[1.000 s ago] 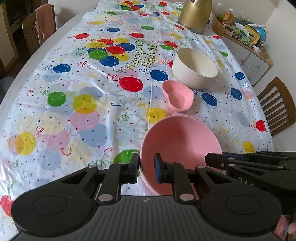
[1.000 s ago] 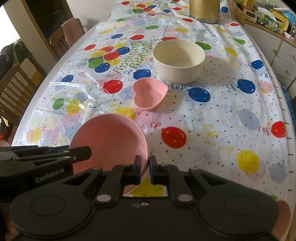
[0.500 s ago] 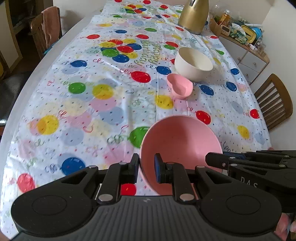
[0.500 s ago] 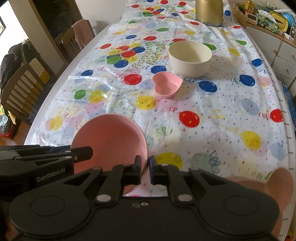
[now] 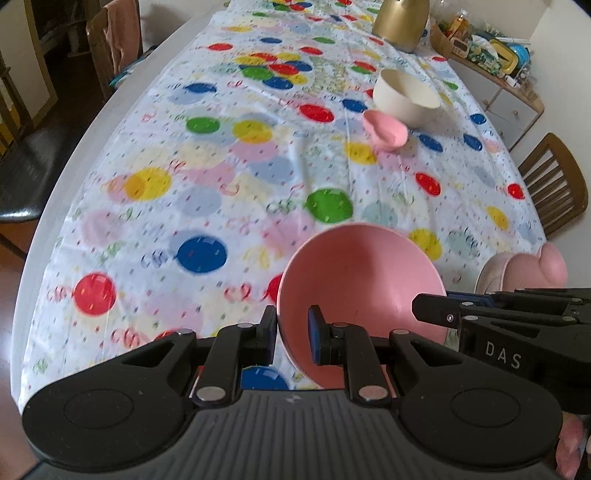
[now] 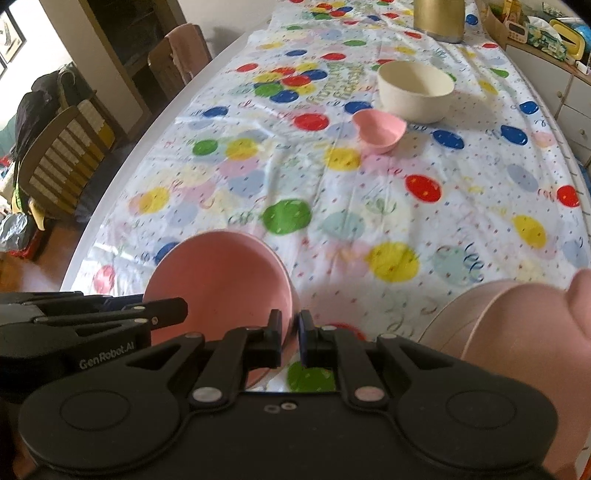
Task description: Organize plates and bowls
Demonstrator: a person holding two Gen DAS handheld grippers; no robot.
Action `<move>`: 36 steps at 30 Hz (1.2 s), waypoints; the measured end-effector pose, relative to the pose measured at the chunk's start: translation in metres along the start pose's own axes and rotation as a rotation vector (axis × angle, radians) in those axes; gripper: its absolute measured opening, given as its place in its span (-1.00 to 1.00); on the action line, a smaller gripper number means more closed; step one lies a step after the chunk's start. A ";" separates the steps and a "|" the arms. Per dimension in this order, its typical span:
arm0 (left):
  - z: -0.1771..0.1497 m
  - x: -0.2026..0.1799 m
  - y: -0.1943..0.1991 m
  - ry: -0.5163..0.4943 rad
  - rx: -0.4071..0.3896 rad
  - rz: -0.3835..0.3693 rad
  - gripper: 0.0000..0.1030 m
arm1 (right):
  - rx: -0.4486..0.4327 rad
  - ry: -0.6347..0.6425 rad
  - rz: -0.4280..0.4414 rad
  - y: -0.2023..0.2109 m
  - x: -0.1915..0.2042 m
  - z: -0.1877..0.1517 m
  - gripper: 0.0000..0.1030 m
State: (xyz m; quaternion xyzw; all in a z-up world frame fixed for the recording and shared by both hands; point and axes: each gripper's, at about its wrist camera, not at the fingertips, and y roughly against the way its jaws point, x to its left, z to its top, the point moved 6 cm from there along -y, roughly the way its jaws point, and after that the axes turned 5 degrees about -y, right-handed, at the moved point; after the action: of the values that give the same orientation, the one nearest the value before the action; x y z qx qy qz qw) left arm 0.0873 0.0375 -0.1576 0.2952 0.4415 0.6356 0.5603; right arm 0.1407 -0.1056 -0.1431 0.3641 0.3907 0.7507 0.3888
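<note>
Over the table: both grippers are pinching one pink bowl (image 5: 360, 291) by opposite rim edges; I am seeing it tilted, clear of the balloon tablecloth (image 5: 207, 177).
Left gripper (image 5: 292, 332): jaws are clamping the bowl's left wall, one pad outside, one inside.
Right gripper (image 6: 291, 338): jaws are pressing nearly together on the bowl's right rim.
Writing: "DAS" is showing on the right gripper's side in the left view; "GenRobot.AI" on the left gripper's side in the right view; the cloth's greeting is too blurred to read.
Far end: cream bowl (image 6: 415, 90) is sitting just beside heart-shaped pink dish (image 6: 379, 130); gold jug (image 5: 400, 23) beyond.
Right view only: pale pink dishes (image 6: 517, 332) are looming large at the near right, blurred.
Left view only: wooden chair (image 5: 554, 192) at the table's right side.
</note>
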 end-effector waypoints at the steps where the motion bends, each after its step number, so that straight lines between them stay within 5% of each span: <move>1: -0.004 0.002 0.001 0.002 0.006 0.001 -0.67 | 0.004 0.000 0.002 -0.001 0.002 -0.003 -0.86; 14: -0.034 0.017 0.005 0.004 0.046 0.010 -0.67 | 0.045 0.000 0.017 -0.008 0.021 -0.035 -0.86; 36: -0.036 0.019 -0.006 0.000 0.071 0.009 -0.67 | 0.082 -0.008 0.022 -0.017 0.021 -0.040 -0.72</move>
State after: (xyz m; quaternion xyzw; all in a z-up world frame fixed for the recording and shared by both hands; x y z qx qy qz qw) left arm 0.0544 0.0471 -0.1806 0.3169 0.4623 0.6221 0.5466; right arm 0.1028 -0.0931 -0.1702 0.3870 0.4157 0.7368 0.3668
